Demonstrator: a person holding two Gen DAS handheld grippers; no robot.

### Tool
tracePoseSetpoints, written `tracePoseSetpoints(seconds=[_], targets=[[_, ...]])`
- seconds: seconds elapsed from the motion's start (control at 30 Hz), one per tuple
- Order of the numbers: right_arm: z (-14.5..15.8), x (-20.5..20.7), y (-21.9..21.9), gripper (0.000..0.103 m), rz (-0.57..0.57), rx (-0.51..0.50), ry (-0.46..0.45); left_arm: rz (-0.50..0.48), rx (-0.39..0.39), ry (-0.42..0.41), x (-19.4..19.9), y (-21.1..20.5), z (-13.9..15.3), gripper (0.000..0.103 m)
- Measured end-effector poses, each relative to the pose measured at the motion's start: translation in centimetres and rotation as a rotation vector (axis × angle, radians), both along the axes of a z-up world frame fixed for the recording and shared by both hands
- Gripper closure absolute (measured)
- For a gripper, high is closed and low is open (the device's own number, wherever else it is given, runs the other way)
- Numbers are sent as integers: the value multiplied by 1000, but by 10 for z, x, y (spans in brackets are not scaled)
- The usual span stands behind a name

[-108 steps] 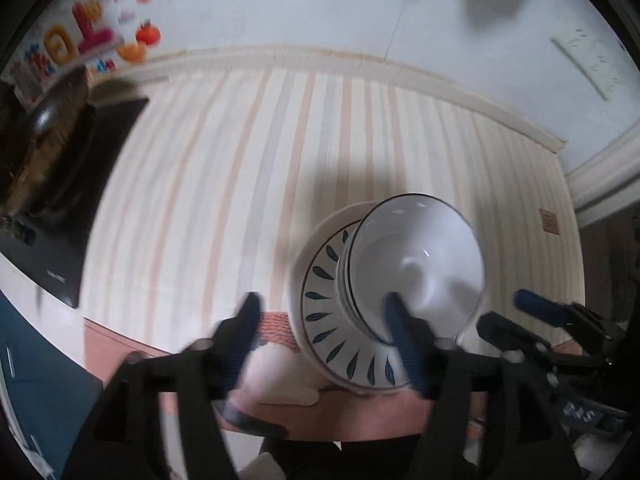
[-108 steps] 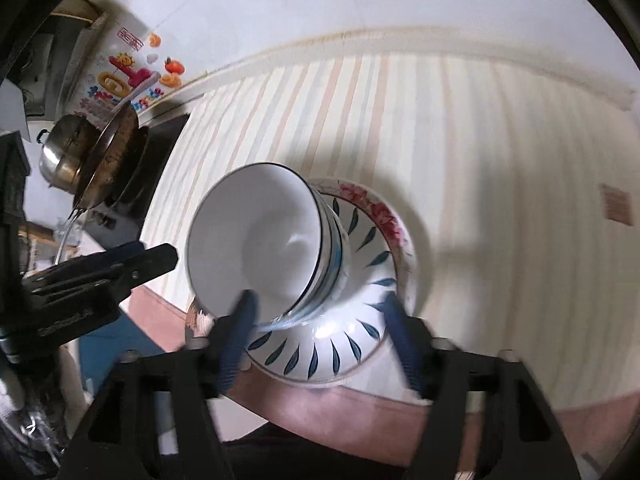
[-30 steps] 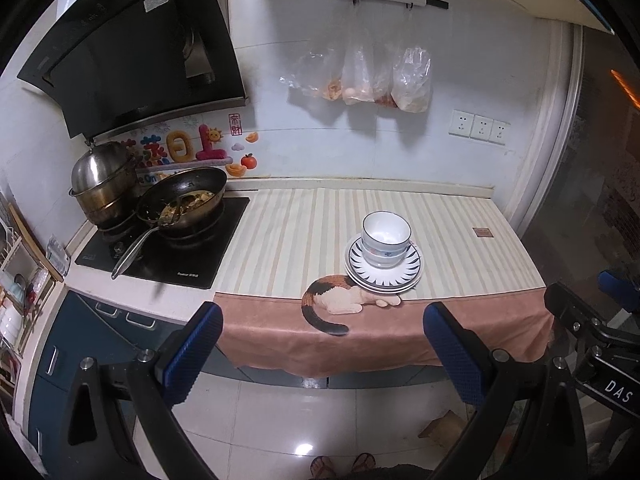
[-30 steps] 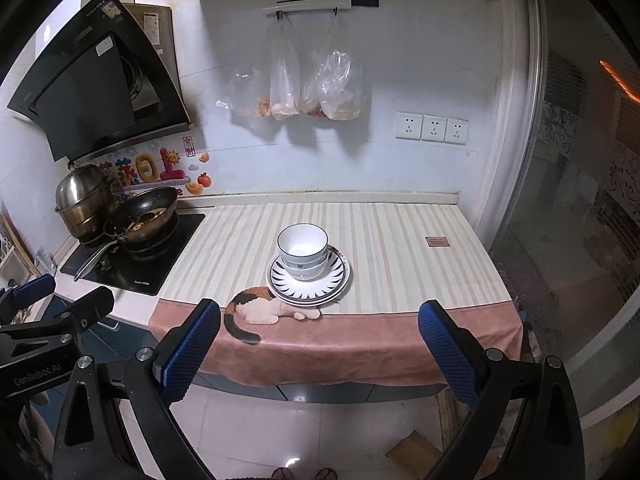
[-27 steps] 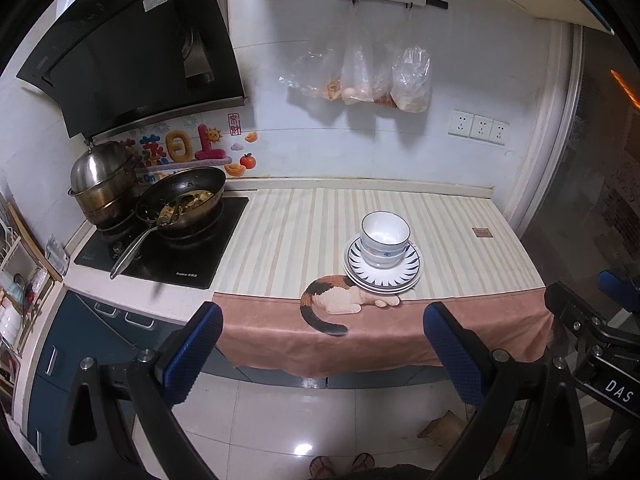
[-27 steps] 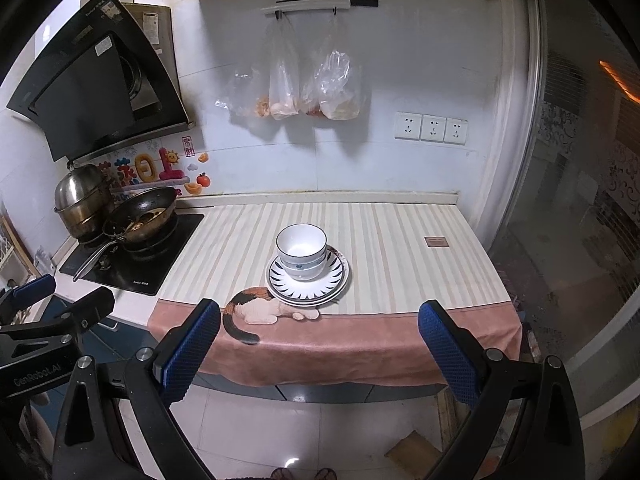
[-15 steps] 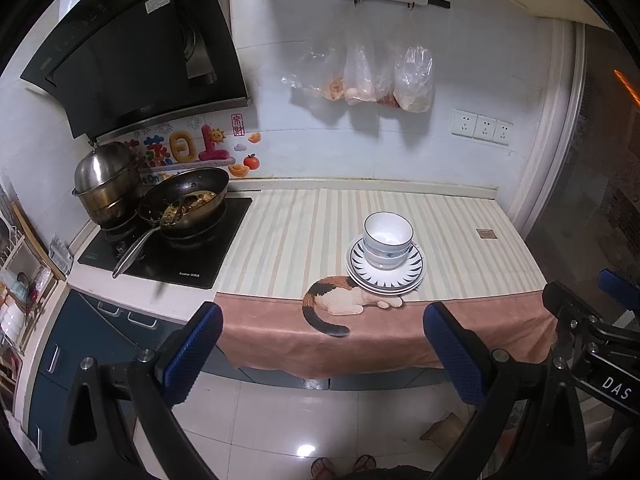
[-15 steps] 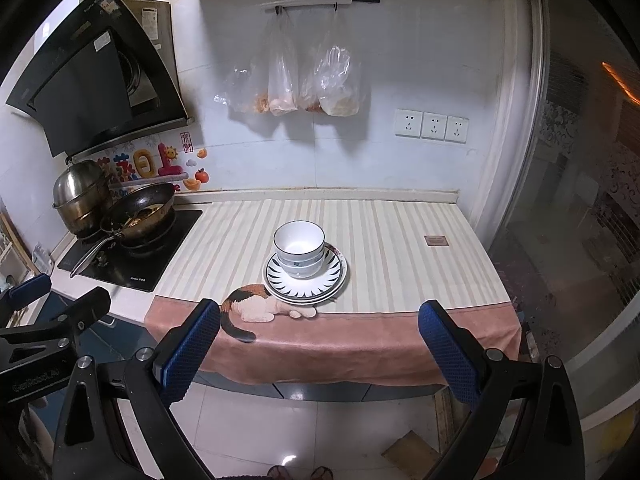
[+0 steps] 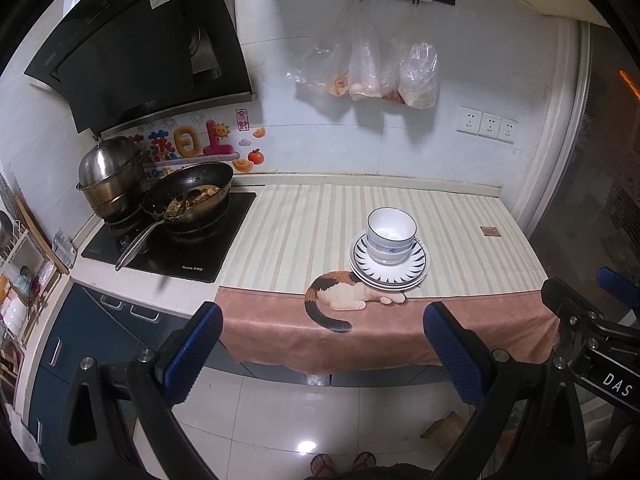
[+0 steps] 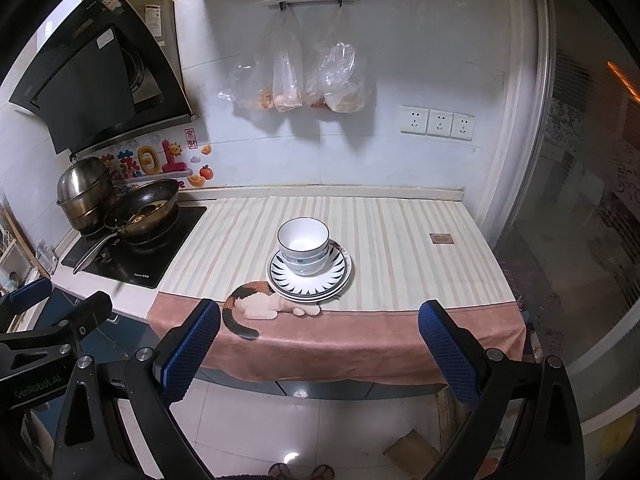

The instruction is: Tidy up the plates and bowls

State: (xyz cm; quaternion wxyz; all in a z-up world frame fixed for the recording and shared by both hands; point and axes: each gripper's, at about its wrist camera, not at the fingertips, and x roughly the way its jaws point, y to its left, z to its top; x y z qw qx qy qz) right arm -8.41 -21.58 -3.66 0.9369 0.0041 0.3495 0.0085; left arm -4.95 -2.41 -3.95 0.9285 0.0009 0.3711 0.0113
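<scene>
White bowls with blue rims stand nested on a stack of blue-leaf-pattern plates on the striped counter. The same bowls and plates show in the right wrist view. My left gripper is open and empty, held well back from the counter over the floor. My right gripper is also open and empty, equally far back. The right gripper shows at the right edge of the left wrist view.
A cloth with a cat picture hangs over the counter's front edge. A wok and a steel pot sit on the black hob at left. Plastic bags hang on the wall. Tiled floor lies below.
Since 3.6 s ago both grippers have pulled far back from the stack and opened wide. Over the last second the views barely shift.
</scene>
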Motion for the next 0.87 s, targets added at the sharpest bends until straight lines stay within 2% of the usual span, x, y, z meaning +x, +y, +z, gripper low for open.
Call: tracePoseSetpoints(seconds=[0.87], targets=[[-2, -1, -2, 2, -10, 5, 0, -8, 3, 3, 2, 0, -2, 0]])
